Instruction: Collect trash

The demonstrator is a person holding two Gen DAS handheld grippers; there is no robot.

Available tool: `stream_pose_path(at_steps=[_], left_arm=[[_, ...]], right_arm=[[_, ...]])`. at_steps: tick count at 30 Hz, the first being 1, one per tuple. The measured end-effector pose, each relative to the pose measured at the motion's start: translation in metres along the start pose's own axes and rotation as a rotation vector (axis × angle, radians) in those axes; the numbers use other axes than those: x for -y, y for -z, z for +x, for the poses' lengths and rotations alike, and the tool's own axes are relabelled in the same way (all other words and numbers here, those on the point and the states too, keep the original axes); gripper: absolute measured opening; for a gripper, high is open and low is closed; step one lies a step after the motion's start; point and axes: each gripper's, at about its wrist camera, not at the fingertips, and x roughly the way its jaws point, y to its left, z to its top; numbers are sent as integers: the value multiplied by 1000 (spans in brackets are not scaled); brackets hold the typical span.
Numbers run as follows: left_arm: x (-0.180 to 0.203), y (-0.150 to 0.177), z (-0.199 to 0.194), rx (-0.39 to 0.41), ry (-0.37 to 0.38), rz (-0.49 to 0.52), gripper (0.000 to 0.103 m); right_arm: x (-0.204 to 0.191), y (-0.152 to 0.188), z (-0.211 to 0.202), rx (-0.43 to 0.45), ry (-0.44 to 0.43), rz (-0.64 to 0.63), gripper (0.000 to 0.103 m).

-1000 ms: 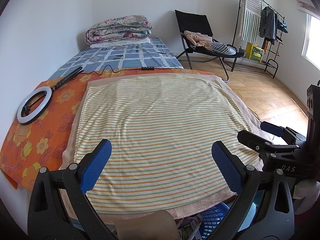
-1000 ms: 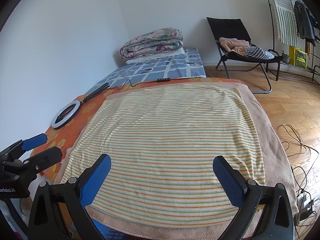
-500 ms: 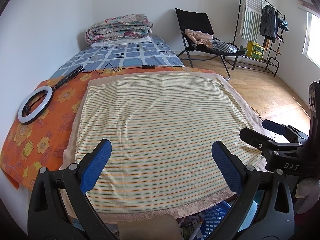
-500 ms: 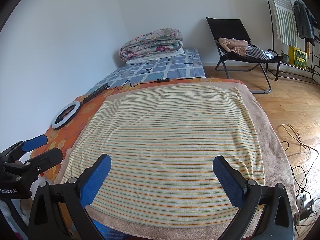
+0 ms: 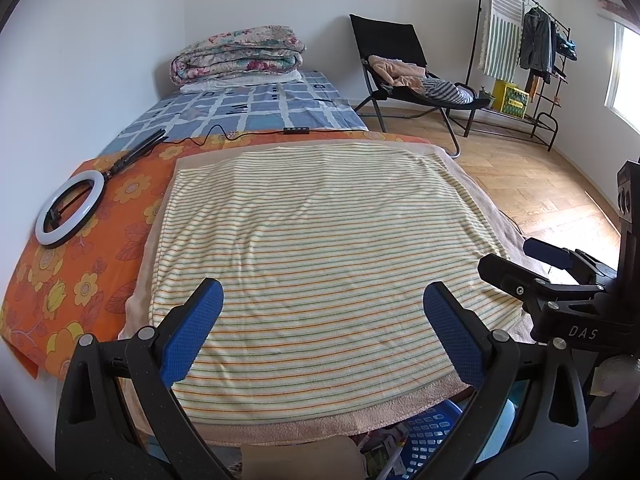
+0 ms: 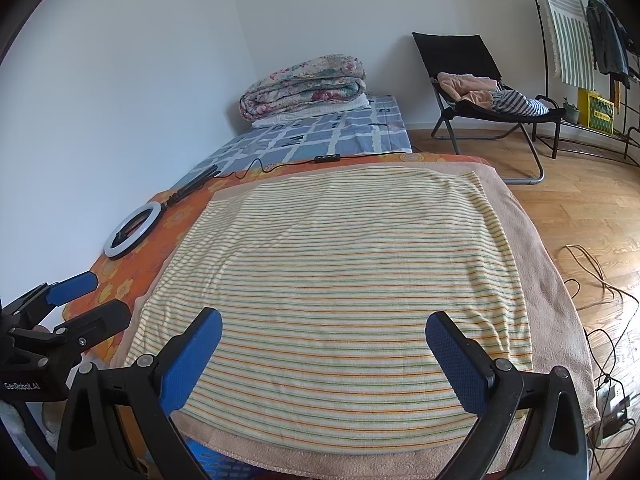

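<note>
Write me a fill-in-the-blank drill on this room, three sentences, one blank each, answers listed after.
1. The left gripper and the right gripper both have their jaws ____, with nothing between them.
2. The ring light lies on the ____ flowered sheet.
3. The folded quilt sits at the far end of the bed, and clothes lie on the ____ folding chair.

Missing words: open; orange; black

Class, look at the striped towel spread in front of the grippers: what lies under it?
Under the striped towel lies a larger beige towel, showing only at the edges. An orange flowered sheet runs beneath both. Whatever supports them is covered.
</note>
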Motion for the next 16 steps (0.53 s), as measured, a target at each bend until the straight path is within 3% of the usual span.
stream_pose_path(at_steps=[16], left_arm=[[3,1,1,-7,-7,1,102]], right_arm=[[-1,0,-1,-1,5,0,103]])
